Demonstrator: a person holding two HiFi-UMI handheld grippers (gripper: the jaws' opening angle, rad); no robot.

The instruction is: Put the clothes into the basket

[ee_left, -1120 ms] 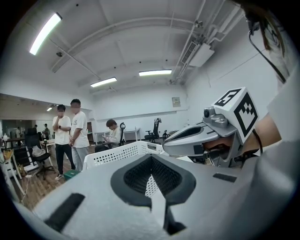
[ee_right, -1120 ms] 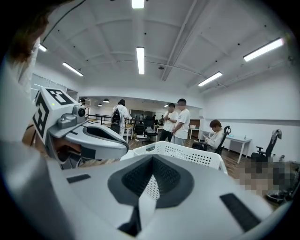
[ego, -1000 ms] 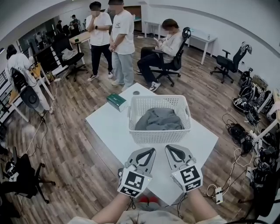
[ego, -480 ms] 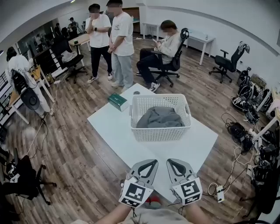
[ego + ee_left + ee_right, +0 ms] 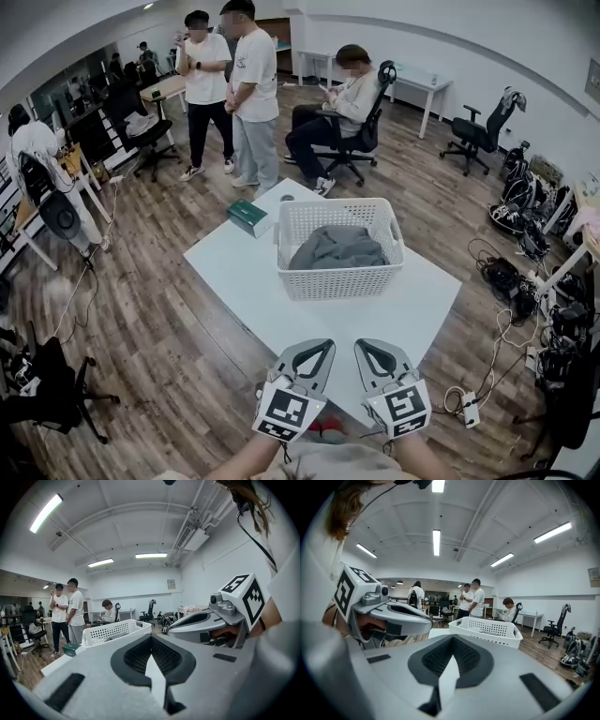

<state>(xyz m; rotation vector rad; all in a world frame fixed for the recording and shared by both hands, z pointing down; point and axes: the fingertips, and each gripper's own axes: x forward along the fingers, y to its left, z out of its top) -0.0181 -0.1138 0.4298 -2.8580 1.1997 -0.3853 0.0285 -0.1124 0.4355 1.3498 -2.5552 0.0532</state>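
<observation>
- Close to the person's body, the left gripper (image 5: 321, 348) and the right gripper (image 5: 367, 346) are held side by side at the near edge of the table (image 5: 234, 281). Both point toward the basket (image 5: 339, 283).
- Each gripper has its jaws pressed together. Nothing is between them, so both are empty.
- Both grippers are well apart from the basket and touch nothing. I think they are held back there because no clothes are left on the table to pick up.
- Farther out, the white basket stands upright near the middle of the table. That looks like a spot both grippers can reach.
- Grey clothes (image 5: 337, 249) lie bunched up inside the basket, below its rim. The job looks done.
- Near the basket's far left corner lies a small green box (image 5: 249, 217), out of the way.
- Far behind the table are two standing people (image 5: 246, 80) and a seated person (image 5: 349, 94). They do not look like part of the job.
</observation>
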